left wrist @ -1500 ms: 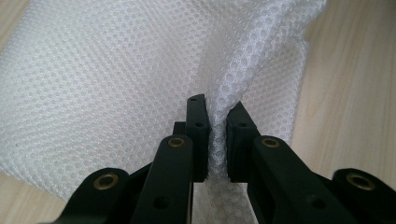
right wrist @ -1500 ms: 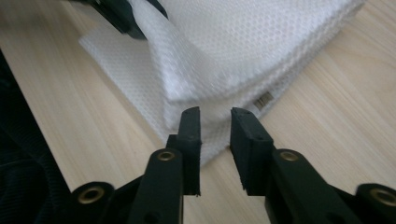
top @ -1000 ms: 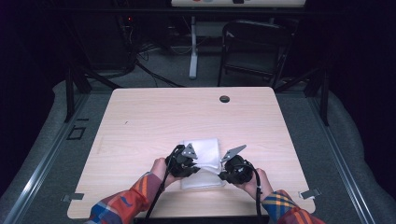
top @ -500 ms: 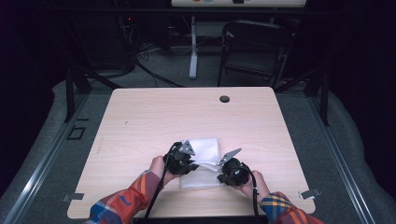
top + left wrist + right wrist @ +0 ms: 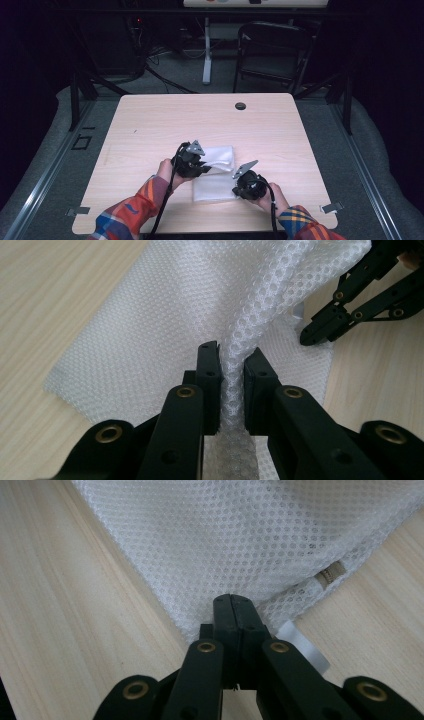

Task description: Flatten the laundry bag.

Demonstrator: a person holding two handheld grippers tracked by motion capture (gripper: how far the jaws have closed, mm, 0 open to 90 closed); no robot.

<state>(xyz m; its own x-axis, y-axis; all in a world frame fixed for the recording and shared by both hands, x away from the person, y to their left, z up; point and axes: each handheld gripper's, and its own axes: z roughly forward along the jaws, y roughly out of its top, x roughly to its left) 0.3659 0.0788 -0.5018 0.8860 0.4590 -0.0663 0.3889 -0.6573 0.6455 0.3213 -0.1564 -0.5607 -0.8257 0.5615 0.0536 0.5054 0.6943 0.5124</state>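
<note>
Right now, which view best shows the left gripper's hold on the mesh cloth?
Left gripper view: the left gripper pinches a raised fold of the mesh cloth between its pads. The high view shows that gripper small, over the cloth. The right gripper view shows the cloth's corner in the right gripper.

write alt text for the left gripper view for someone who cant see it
The left gripper pinches a raised fold of white mesh fabric, the rest of which lies on a light wooden table. The right gripper reaches in at upper right.

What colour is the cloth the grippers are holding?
White, with a pattern of tiny holes like a net. The cloth shows best in the right gripper view.
</note>
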